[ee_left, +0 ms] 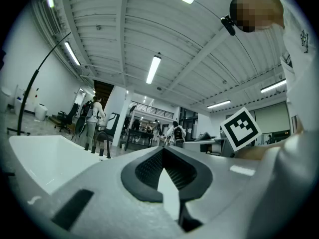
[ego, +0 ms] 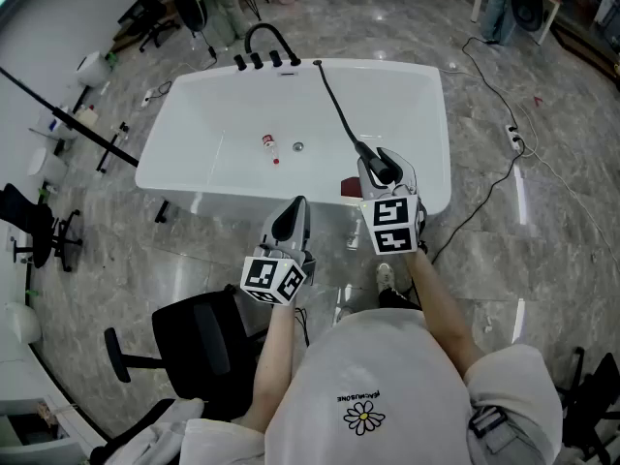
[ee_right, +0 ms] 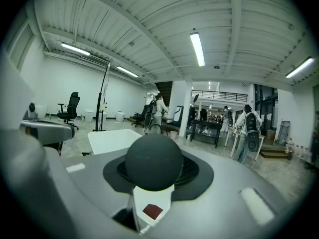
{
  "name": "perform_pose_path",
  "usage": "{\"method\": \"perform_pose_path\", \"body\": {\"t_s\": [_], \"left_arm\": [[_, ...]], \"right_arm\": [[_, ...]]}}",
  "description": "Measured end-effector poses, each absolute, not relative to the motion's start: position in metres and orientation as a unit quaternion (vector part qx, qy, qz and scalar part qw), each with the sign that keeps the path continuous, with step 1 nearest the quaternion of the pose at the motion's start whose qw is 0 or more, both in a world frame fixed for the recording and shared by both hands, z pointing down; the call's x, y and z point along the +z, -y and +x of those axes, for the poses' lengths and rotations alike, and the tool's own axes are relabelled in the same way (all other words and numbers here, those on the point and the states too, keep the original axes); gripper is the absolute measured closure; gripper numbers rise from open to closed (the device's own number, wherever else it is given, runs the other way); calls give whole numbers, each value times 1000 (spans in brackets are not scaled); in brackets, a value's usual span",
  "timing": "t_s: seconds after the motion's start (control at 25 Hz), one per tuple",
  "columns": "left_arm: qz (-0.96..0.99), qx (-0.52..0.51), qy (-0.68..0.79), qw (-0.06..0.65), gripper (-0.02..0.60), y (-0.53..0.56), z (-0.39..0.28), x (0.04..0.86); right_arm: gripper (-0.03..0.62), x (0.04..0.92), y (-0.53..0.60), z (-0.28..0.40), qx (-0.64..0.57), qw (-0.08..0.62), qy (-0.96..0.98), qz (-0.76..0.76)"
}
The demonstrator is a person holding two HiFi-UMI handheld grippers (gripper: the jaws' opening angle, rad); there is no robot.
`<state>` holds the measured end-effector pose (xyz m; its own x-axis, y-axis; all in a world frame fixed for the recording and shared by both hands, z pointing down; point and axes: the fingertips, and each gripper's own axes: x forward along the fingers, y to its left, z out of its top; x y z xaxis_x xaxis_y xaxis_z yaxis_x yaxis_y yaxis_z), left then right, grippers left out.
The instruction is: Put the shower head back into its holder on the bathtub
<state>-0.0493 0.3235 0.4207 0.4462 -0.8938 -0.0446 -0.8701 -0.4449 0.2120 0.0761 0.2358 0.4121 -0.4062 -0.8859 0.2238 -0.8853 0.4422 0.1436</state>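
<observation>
White shirt [ego: 368, 395] of the person, nearest, standing at the near rim of the tub [ego: 431, 80]. Office chair [ego: 199, 342], lower left, close behind the legs: a snag if the person steps back. Left gripper [ego: 290, 217], jaws together, empty, idle over the near rim, so no second grip is ready. Black fittings [ego: 258, 60] on the far rim; the holder is likely among them, though I cannot tell which, and it is a long lean across. Small bottle [ego: 269, 144] on the tub floor, in the path of anything dropped. Hose [ego: 337, 105], running from the far rim to the near side; its pull may twist the load. Right gripper [ego: 386, 166], clamped wide on the shower head [ee_right: 153, 162], held above the near rim, well apart from the fittings; the round body may roll or slip between the pads. Floor cable [ego: 481, 197], right: a trip risk.
</observation>
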Motion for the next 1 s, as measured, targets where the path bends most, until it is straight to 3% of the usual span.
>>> {"method": "perform_pose_path", "body": {"t_s": [1.0], "left_arm": [[835,-44,531,134,584,-273,-25,472]], "right_arm": [[453,417,-203,85,22,125,862,490]]}}
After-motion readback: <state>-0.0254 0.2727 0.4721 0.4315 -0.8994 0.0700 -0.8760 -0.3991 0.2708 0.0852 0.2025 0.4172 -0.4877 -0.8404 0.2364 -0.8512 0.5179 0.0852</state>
